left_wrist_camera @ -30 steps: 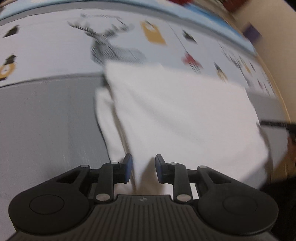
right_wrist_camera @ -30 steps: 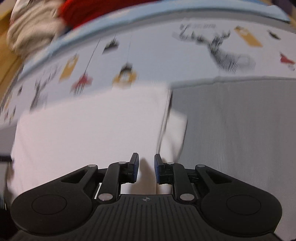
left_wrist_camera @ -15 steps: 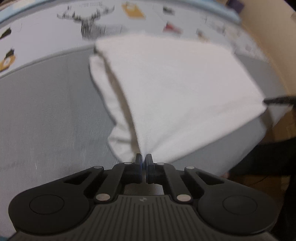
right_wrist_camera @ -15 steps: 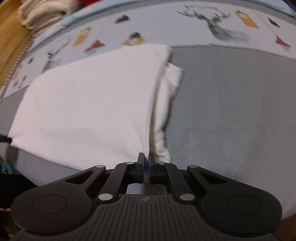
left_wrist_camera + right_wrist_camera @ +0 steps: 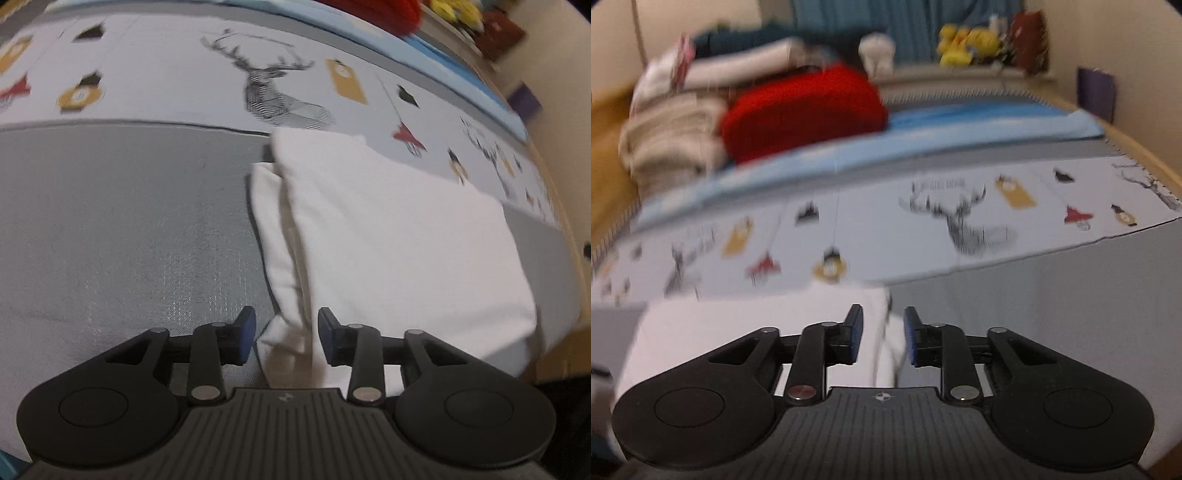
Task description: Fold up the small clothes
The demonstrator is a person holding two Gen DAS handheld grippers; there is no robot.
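The white cloth [image 5: 399,236] lies folded on the grey mat [image 5: 122,221], just below the deer print [image 5: 273,96], so at least one fold looks done; a narrow inner layer juts out along one edge and may want squaring. Left tool [image 5: 283,336] and right tool [image 5: 882,338] both stand wide apart over that edge, holding nothing.

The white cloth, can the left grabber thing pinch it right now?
Probably yes. The left gripper is open, and the near edge of the folded white cloth lies right between its fingers on the grey mat. Nothing sits in the way; it likely just needs to close.
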